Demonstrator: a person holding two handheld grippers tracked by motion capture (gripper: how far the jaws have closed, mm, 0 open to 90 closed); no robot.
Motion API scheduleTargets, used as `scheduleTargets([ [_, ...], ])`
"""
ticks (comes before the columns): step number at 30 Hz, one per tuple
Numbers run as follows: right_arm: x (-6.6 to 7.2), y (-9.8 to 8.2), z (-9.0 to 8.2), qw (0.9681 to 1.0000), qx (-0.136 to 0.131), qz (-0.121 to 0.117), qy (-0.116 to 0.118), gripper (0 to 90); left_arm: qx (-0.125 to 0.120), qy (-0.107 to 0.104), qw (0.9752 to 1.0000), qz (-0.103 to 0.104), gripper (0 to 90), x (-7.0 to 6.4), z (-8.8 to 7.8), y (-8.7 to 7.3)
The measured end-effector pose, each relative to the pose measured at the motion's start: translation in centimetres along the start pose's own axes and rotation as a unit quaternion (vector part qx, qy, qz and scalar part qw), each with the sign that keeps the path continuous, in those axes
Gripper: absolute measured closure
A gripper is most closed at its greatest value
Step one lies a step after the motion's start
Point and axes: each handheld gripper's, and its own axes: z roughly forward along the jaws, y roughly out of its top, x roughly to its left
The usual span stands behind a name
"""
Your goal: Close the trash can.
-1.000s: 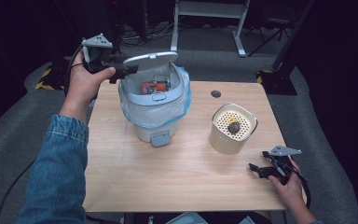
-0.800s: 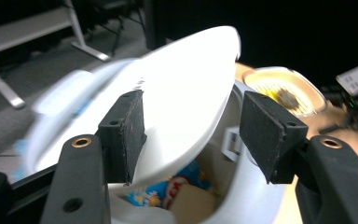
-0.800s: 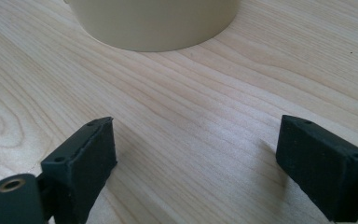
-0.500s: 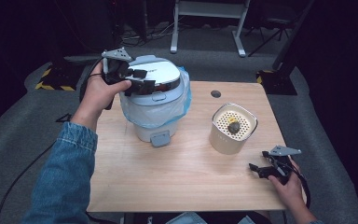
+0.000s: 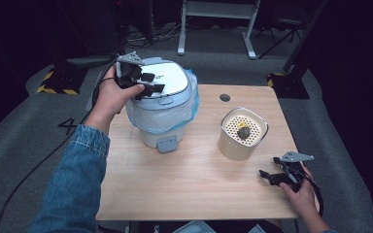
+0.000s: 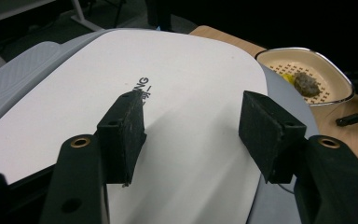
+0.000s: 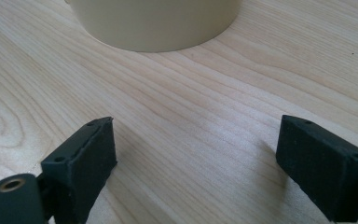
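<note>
Dark floor and black drapes ring a pale wooden tabletop (image 5: 194, 184) that fills the middle of the high view. Largest on it, upper left of centre, stands a white bin (image 5: 161, 104) lined with a bluish plastic bag (image 5: 192, 104), its lid (image 5: 167, 77) down flat. The left gripper (image 5: 151, 83) hangs over the lid's left edge; in the left gripper view its jaws have just been opening and stand released, nothing between them, the white lid right beneath.

To my eye the risk sits here: if the lid has not latched, it could spring back up once the hand lifts, and a push off to one side could slide the light bin or drag the bag liner out of its rim.

Right of centre stands a cream strainer pot (image 5: 243, 133) with a dark scrap (image 5: 244, 132) on its perforated tray. A careless sweep could tip it.

Lower right, the right gripper (image 5: 267, 177) rests low near the tabletop edge, jaws parted and empty, pointed at the pot's base, apart from it.
</note>
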Motion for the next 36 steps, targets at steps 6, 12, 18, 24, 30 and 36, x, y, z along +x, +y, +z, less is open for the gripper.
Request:
scheduleTargets([
  [6, 0.0, 0.0, 0.0, 1.0000, 0.000, 0.000, 0.000, 12.1, 0.002, 0.007, 1.0000, 0.004, 40.2, -0.1, 0.1, 0.1],
  [12, 0.0, 0.0, 0.0, 1.0000, 0.000, 0.000, 0.000, 12.1, 0.000, 0.024, 0.9997, 0.011, 40.8, -0.1, 0.2, 0.1],
  [18, 0.0, 0.0, 0.0, 1.0000, 0.000, 0.000, 0.000, 12.1, 0.020, 0.042, 0.9989, 0.013, 44.2, -0.6, 0.2, 0.4],
  [24, 0.0, 0.0, 0.0, 1.0000, 0.000, -0.001, 0.000, 12.1, 0.016, 0.045, 0.9988, 0.010, 47.1, -0.7, 0.2, 0.1],
  [30, 0.0, 0.0, 0.0, 1.0000, 0.000, -0.002, 0.001, 12.1, -0.020, 0.012, 0.9992, -0.033, 34.8, -0.6, 0.0, -0.3],
  [36, -0.1, 0.1, 0.1, 1.0000, 0.000, -0.003, 0.004, 12.0, -0.036, -0.004, 0.9993, -0.005, 29.8, -2.3, -1.3, -0.1],
])
